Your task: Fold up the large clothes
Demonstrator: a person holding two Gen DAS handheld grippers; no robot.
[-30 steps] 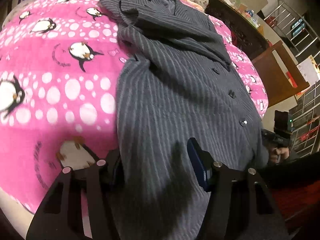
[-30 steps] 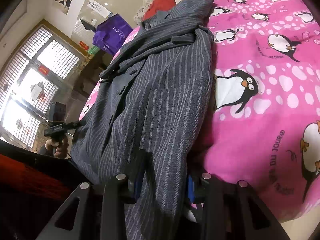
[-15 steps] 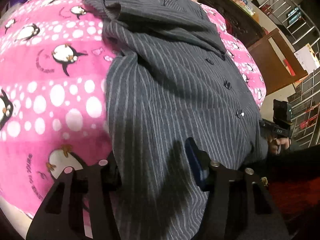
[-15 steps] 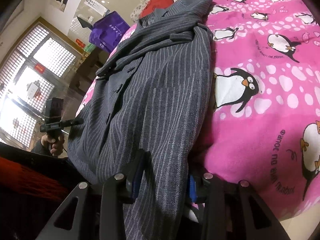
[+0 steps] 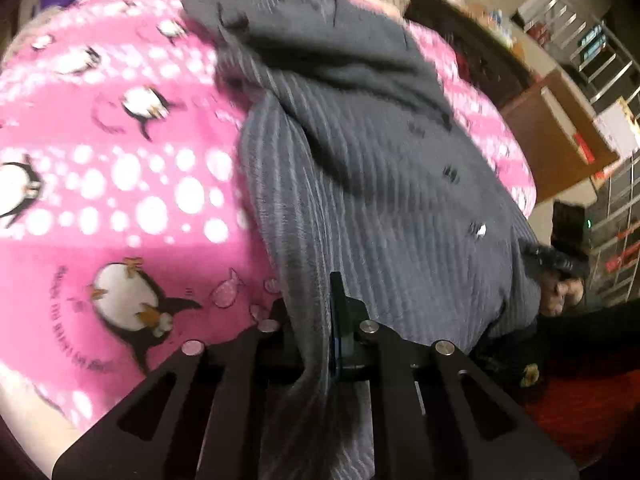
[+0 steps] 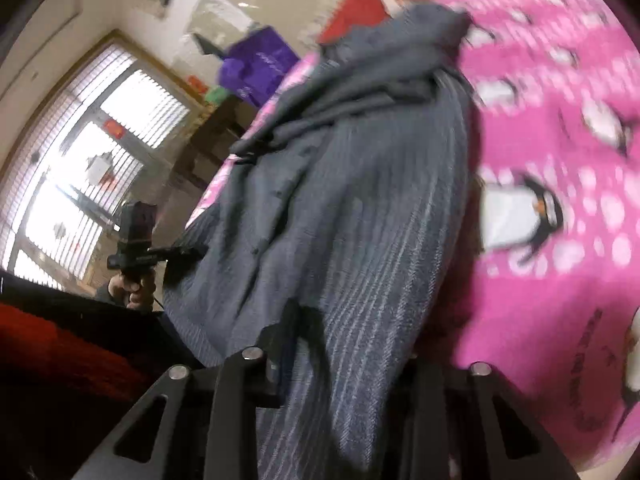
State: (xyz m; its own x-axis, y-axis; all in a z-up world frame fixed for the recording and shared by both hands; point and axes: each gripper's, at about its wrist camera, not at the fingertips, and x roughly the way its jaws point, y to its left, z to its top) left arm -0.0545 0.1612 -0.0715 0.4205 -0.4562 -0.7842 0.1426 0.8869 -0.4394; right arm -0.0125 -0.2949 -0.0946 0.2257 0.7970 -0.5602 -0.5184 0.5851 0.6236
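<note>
A grey pinstriped jacket [image 5: 380, 168] with dark buttons lies lengthwise on a pink penguin-print blanket [image 5: 120, 184]. My left gripper [image 5: 314, 320] is shut on the jacket's near hem at its left side. My right gripper [image 6: 344, 344] is shut on the hem at the jacket's [image 6: 360, 200] other near corner, with cloth bunched between the jaws. Each gripper shows in the other's view, the right [image 5: 560, 264] and the left [image 6: 140, 240], at the hem's far corner. Both frames are motion-blurred.
The blanket [image 6: 560, 240] covers a bed. A dark wooden cabinet [image 5: 480, 56] and a brown board [image 5: 560, 136] stand beyond the bed on one side. A purple bag [image 6: 260, 68], a red cloth [image 6: 356, 16] and a bright window [image 6: 80, 160] are on the other.
The left gripper has closed onto the jacket's hem. Both grippers are moving, and the hem is lifted and gathered; the jacket bunches toward the far end.
</note>
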